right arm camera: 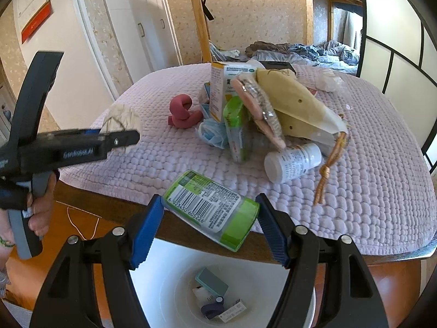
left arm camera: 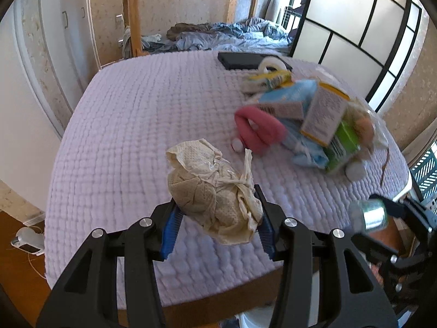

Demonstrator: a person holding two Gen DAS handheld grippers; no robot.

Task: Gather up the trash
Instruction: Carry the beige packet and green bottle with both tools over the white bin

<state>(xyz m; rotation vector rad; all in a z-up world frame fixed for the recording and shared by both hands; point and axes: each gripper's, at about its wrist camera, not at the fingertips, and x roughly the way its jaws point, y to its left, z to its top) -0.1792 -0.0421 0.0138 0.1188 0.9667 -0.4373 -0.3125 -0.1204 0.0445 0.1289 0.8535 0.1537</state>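
Observation:
In the left wrist view my left gripper (left arm camera: pixel 217 201) is shut on a crumpled beige paper wad (left arm camera: pixel 213 191), held above the near edge of the lilac quilt (left arm camera: pixel 131 136). The right wrist view shows the same gripper from the side (right arm camera: pixel 120 139), with the wad (right arm camera: pixel 123 119) at its tip. My right gripper (right arm camera: pixel 209 203) is shut on a green-and-white barcoded container (right arm camera: pixel 210 207), held over a white bin (right arm camera: pixel 169 287). Further back on the quilt lies a pile of trash (right arm camera: pixel 245 109): boxes, a pink foam curl (right arm camera: pixel 183 113), a blue mask, a white pill bottle (right arm camera: pixel 292 162) and a beige paper bag.
The bin stands on the floor against the quilt's near edge and holds several small items. A black flat thing (left arm camera: pixel 243 60) lies at the quilt's far end. Beyond it is a bed with blue bedding (left arm camera: pixel 232 38). A hand (right arm camera: pixel 38 213) grips the left tool's handle.

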